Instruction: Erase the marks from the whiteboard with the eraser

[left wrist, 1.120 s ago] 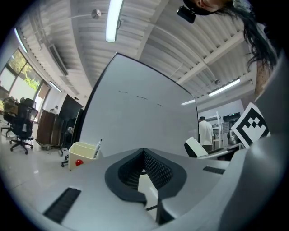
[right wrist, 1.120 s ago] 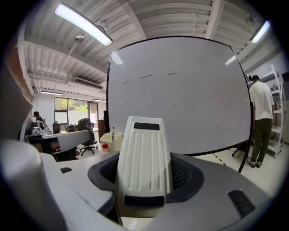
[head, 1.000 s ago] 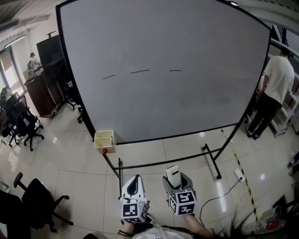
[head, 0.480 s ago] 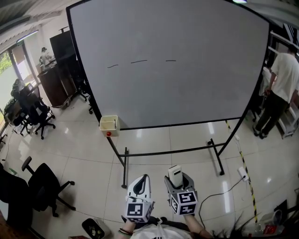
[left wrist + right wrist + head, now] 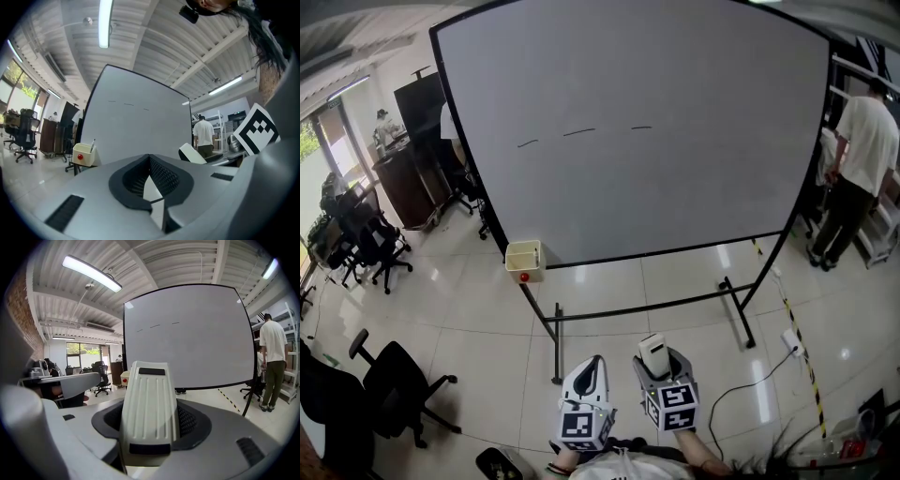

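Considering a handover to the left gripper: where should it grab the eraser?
Likely the free far end of the white ribbed plastic eraser, which sticks out past the right gripper. Bring the left gripper, jaws opened first, in from the left and close on the flat ribbed face and its underside.

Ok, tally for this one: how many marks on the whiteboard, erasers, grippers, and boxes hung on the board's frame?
Marks: 3
Eraser: 1
Grippers: 2 (left gripper, right gripper)
Box: 1
Total: 7
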### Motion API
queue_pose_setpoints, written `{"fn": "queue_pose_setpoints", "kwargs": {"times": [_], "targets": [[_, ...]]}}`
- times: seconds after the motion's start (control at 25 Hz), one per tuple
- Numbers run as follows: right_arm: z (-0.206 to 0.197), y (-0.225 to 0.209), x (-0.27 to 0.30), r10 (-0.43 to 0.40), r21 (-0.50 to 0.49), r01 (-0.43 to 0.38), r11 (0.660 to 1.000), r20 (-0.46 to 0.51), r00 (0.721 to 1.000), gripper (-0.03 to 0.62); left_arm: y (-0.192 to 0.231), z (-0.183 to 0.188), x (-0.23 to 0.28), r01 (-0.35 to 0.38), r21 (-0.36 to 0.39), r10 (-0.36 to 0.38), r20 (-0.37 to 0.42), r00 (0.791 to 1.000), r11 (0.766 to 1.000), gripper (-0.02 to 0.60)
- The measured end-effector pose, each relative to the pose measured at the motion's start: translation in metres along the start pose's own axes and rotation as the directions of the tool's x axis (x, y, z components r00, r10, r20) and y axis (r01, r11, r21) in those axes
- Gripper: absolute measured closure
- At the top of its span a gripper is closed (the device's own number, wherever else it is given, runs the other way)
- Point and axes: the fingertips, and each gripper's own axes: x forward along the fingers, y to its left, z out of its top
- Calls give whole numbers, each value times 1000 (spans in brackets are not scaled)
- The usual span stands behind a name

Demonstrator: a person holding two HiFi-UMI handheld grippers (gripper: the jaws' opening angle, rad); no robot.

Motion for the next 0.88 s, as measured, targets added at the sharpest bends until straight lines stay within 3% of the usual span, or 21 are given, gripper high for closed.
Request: {"fn": "queue_pose_setpoints", "kwargs": {"times": [0.88], "targets": [[-1, 1, 4, -5, 1, 5, 1000, -4, 1000, 324, 5, 5, 4, 7, 2, -7, 14, 1000, 1000, 586]]}}
